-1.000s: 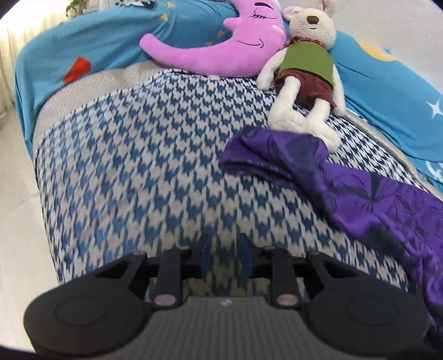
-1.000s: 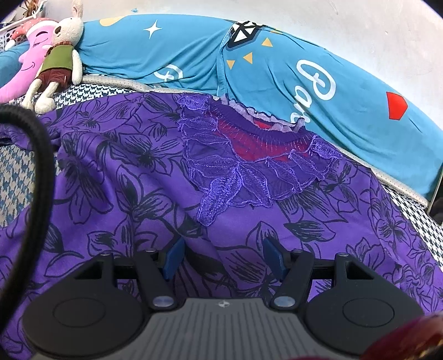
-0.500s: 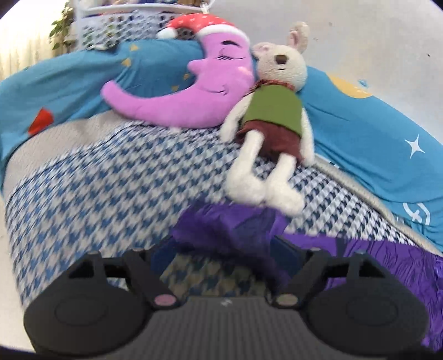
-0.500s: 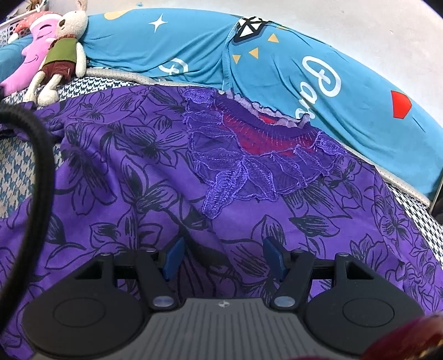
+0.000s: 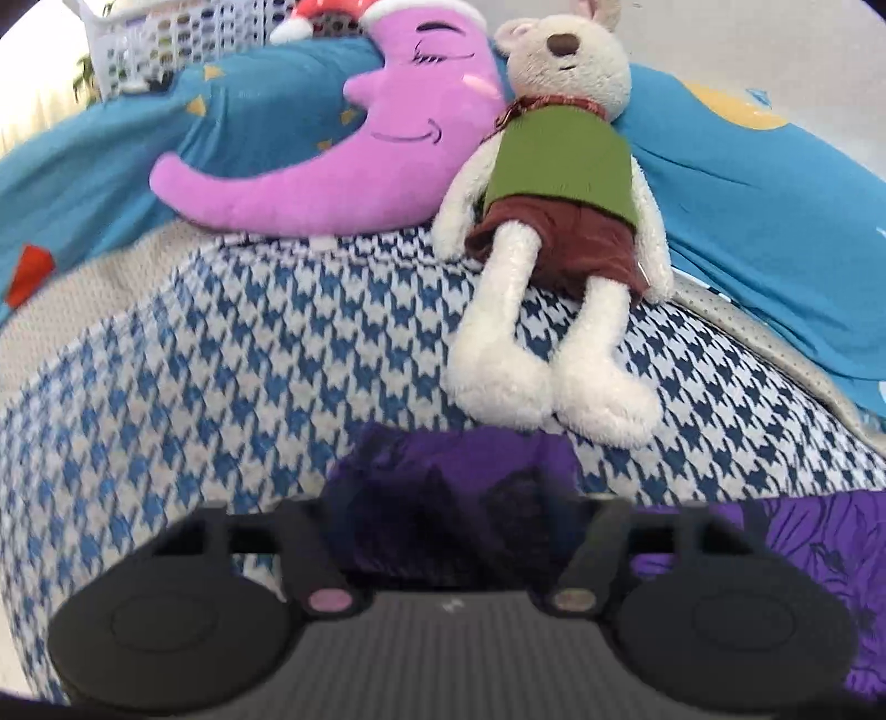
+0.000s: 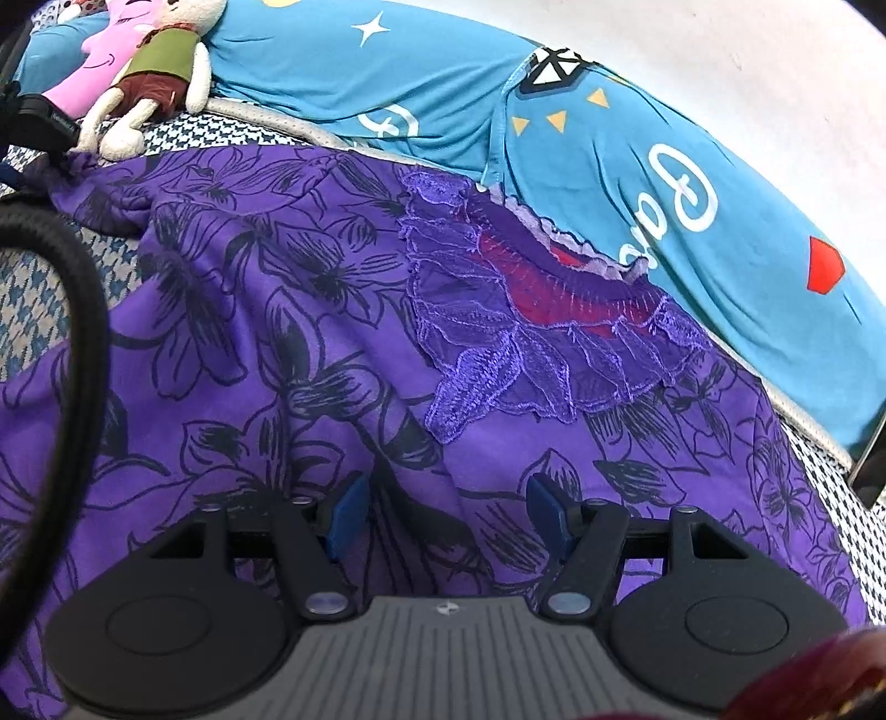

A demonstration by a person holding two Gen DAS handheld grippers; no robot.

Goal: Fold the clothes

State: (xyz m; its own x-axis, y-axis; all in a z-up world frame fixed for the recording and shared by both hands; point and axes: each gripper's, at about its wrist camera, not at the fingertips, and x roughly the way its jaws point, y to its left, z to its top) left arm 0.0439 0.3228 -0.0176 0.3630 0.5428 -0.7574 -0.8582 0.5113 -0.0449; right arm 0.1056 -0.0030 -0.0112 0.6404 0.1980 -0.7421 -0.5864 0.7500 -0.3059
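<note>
A purple flower-print garment (image 6: 266, 343) lies spread flat on the bed, its lace collar (image 6: 531, 332) toward the blue quilt. The end of one sleeve (image 5: 459, 476) is bunched just below the plush rabbit's feet. My left gripper (image 5: 451, 526) is open wide with that sleeve end lying between its fingers; the fabric hides the pads. My right gripper (image 6: 446, 509) is open low over the garment's middle below the collar, with cloth under and between its blue pads (image 6: 349, 515).
A plush rabbit (image 5: 554, 221) and a pink moon pillow (image 5: 343, 155) lie at the head of the houndstooth bedspread (image 5: 221, 360). A blue quilt (image 6: 387, 72) runs along the wall. A white basket (image 5: 166, 50) stands behind. A black cable (image 6: 83, 310) hangs at left.
My left gripper went from nearly shut to wide open and moved forward until the sleeve end lay between its fingers. The right gripper drifted slightly, staying open over the garment.
</note>
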